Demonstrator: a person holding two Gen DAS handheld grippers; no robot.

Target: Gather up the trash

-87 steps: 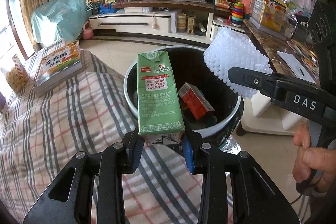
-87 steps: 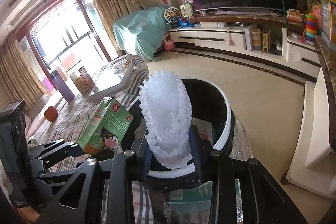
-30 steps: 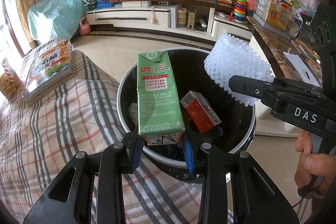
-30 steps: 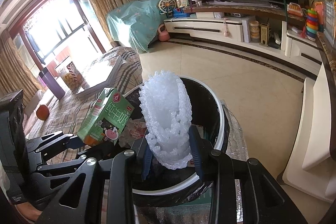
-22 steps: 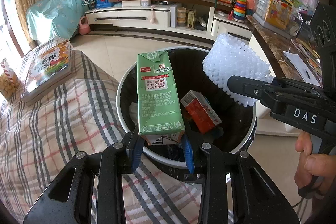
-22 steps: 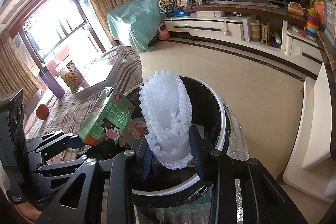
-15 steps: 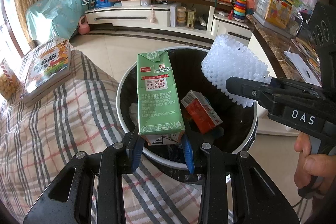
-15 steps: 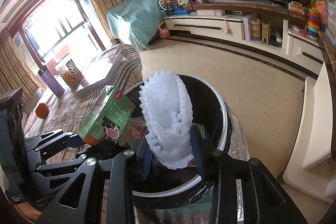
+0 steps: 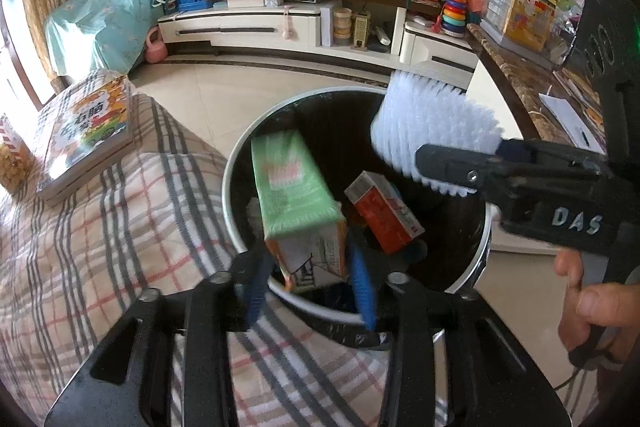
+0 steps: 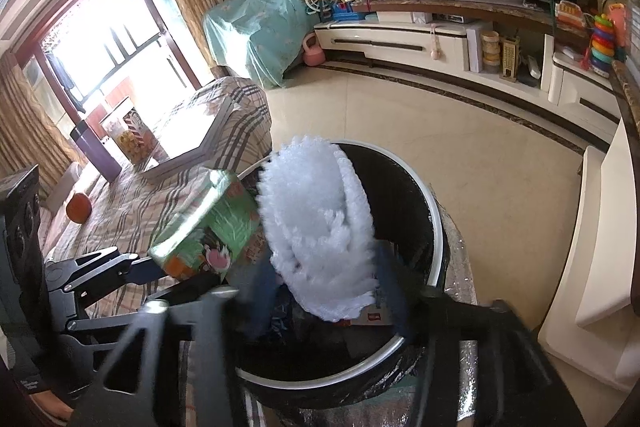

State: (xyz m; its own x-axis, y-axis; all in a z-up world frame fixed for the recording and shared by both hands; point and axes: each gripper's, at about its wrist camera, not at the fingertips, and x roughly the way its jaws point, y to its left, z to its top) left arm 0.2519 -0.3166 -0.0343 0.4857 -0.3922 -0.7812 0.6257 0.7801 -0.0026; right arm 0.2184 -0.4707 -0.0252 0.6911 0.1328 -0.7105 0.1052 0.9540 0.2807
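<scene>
- While both tongs hang over the black trash bin (image 9: 478,251), their jaws have just been opening.
- The left tongs (image 9: 310,273) are spread now. The green milk carton (image 9: 294,187) sits between the blue pads but looks blurry and tipped forward over the bin, and a gap shows beside it on each side.
- Seen from the right wrist, the same carton (image 10: 204,223) leans over the bin's near rim, next to the left tongs (image 10: 132,267).
- The right tongs (image 10: 326,291) are spread too. The white foam net (image 10: 316,227) is between the fingers and looks blurry. I cannot tell if the pads touch it.
- From the left wrist view, the foam net (image 9: 430,131) hangs above the far right side of the bin, just past the tip of the right tongs (image 9: 444,167).
- A hand (image 9: 592,303) grips the handle of the right tongs at the right edge.
- A red box (image 9: 384,213) lies inside the bin, tilted, just right of the carton.
- The bin has a white ring round the top and a black bag inside.
- A bright picture book (image 9: 86,127) lies on the checked cloth (image 9: 100,247) to the left, well apart from the bin.
- An orange (image 10: 78,207) sits on that cloth (image 10: 160,195) farther back.
</scene>
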